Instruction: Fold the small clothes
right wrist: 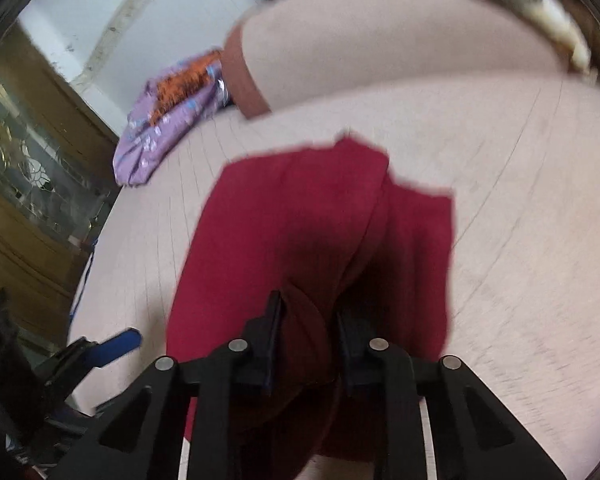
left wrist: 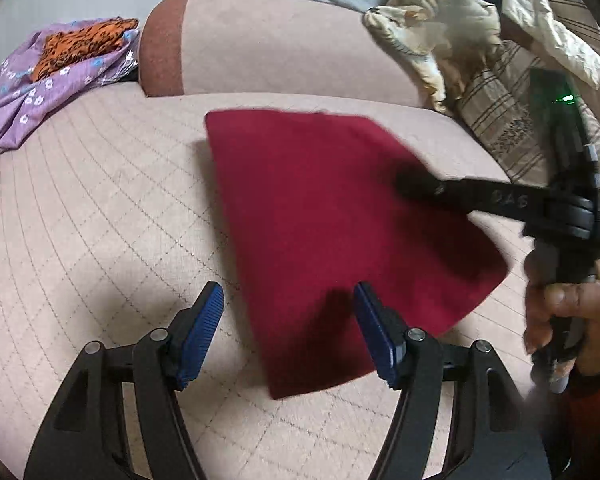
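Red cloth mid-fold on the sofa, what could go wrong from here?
1. The right gripper has a raised ridge of the red cloth between its jaws; pulling may bunch the fold rather than lay it flat.
2. The left gripper stands open straddling the near edge, holding nothing, so the cloth may slide on the sofa seat.
3. The unfolded pile sits close on the right; a wide swing could snag it.

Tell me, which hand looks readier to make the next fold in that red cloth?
Probably the right. The right gripper already has a ridge of the red cloth between its fingers, while the left gripper hangs open at the cloth's near edge, holding nothing.
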{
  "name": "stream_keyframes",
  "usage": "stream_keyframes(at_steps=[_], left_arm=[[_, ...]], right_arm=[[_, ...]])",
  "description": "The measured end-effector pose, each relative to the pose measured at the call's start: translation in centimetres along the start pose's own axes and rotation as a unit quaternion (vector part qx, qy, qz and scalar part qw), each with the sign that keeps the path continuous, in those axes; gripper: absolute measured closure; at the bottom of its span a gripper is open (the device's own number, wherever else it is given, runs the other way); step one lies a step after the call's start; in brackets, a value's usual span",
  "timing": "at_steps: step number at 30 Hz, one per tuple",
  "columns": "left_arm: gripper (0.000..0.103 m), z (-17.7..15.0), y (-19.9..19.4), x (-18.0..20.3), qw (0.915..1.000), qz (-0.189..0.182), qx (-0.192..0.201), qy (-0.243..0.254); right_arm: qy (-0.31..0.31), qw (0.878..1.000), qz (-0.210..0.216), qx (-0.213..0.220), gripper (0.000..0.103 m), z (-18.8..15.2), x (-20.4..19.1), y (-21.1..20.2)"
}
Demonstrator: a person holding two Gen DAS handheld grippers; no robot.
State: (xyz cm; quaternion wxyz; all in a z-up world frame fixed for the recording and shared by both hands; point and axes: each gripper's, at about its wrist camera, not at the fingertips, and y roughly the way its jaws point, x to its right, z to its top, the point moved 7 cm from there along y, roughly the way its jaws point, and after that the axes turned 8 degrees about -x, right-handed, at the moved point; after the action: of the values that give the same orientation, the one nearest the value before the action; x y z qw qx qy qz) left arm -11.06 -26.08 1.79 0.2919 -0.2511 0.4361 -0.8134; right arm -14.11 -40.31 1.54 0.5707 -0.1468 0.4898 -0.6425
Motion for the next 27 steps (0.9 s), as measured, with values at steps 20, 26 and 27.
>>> stream_keyframes(at_steps=[20, 26, 27], left_arm=[[0.037, 1.6, 1.2, -0.4, 0.9991, 0.035, 0.011, -0.023], [0.028, 1.6, 3.0, -0.5, 0.9991, 0.036, 0.003, -0.022], [0.027, 1.6, 3.1, -0.5, 0.9991, 0.035, 0.005, -0.024]], right_arm=[[-0.031, 0.999, -0.03, 0.029, 0.066, -0.7, -0.6, -2.0], [-0.009, 0.997, -0.075, -0.014, 0.064, -1.8, 2.8, 2.2], [0.0, 0.998, -0.068, -0.014, 0.062, -2.0, 3.2, 2.3]])
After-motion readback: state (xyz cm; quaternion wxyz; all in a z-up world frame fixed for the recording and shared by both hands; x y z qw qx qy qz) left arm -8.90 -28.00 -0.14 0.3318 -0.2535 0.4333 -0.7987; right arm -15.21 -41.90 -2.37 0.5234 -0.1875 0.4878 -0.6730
